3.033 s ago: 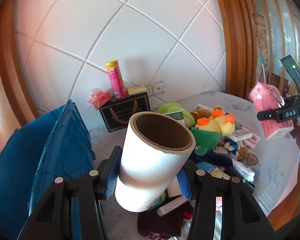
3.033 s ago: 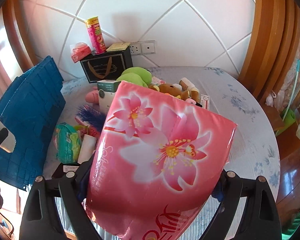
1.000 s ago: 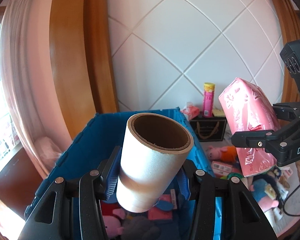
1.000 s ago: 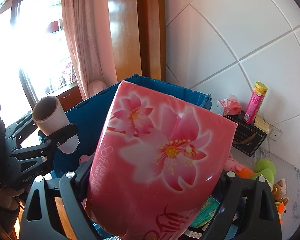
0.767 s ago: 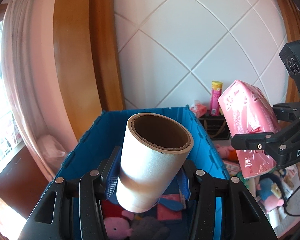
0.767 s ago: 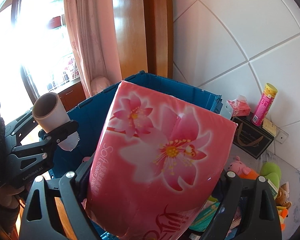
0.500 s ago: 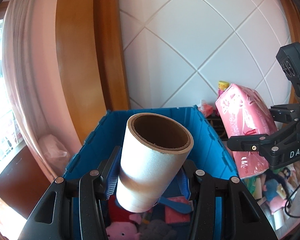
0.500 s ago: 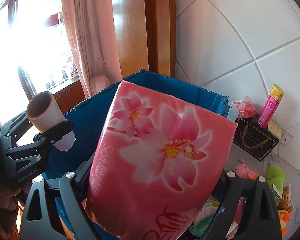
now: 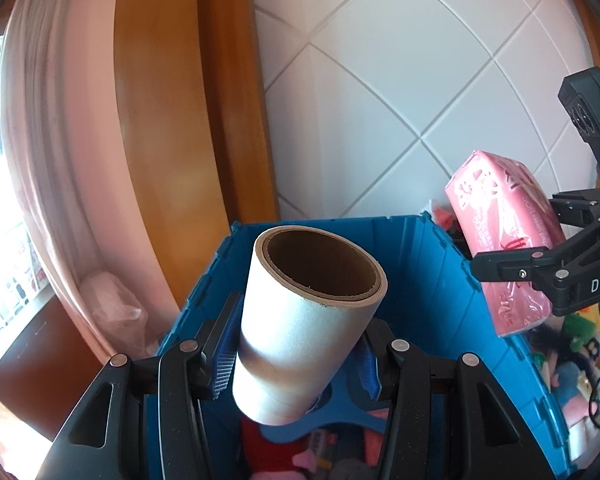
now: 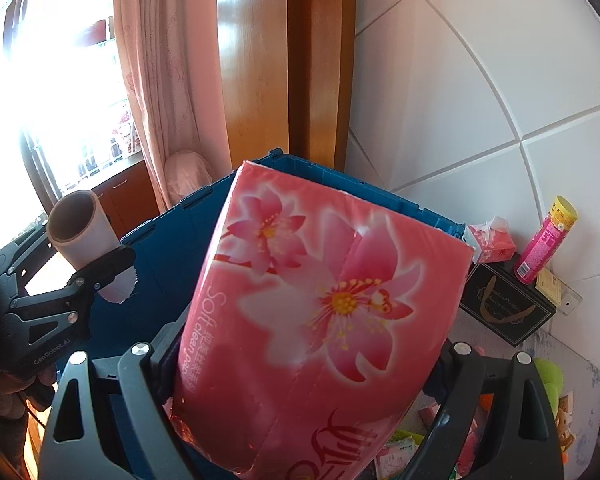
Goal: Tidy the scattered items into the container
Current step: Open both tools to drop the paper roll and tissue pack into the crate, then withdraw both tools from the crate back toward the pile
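Cardboard roll (image 9: pixel 308 320), light and stiff, clamped mid-length in left gripper (image 9: pixel 296 354) above blue crate (image 9: pixel 452 280); soft, squashy tissue pack (image 10: pixel 320 320) pinched across its width by right gripper (image 10: pixel 308 364).

**Pink pack and a tube over the blue box**

The right gripper (image 10: pixel 308 364) holds a big pink tissue pack (image 10: pixel 320 320) with flowers on it. Its fingers (image 10: pixel 168 344) press on both sides of the pack. Behind the pack is the blue box (image 10: pixel 172 248). At 9 o'clock the left gripper (image 10: pixel 96 264) holds a cardboard tube (image 10: pixel 80 228), tilted, beside the blue box. At 3 o'clock a pink can (image 10: pixel 546 240) stands on a black box (image 10: pixel 504 304) by the white wall. At 5 o'clock toys lie on the tabletop (image 10: pixel 580 364).
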